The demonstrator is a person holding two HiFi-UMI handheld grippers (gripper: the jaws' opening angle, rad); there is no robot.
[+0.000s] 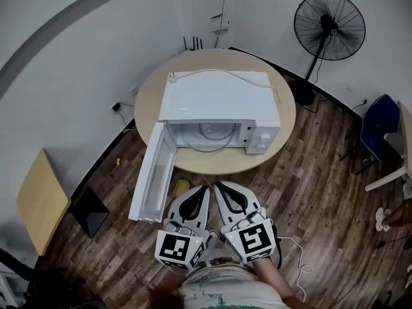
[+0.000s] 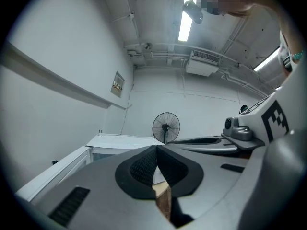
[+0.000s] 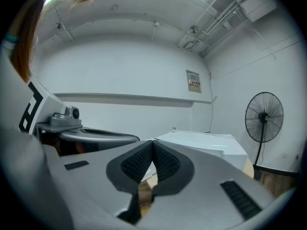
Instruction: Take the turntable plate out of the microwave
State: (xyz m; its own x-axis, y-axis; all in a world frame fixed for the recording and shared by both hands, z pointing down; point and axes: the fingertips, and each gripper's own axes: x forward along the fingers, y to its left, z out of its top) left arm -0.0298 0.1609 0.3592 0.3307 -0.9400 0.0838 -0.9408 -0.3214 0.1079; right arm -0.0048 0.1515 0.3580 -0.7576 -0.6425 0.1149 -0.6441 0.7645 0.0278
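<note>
A white microwave stands on a round wooden table, its door swung open toward me on the left. Inside the cavity lies the clear glass turntable plate. My left gripper and right gripper hover side by side just short of the table's near edge, both shut with nothing between the jaws. In the left gripper view the microwave sits ahead beyond the closed left gripper. The right gripper view has the microwave past the closed right gripper.
A black standing fan stands at the back right, seen too as the fan and the fan. A blue chair is at the right, a wooden board at the left. A yellow object lies on the wood floor.
</note>
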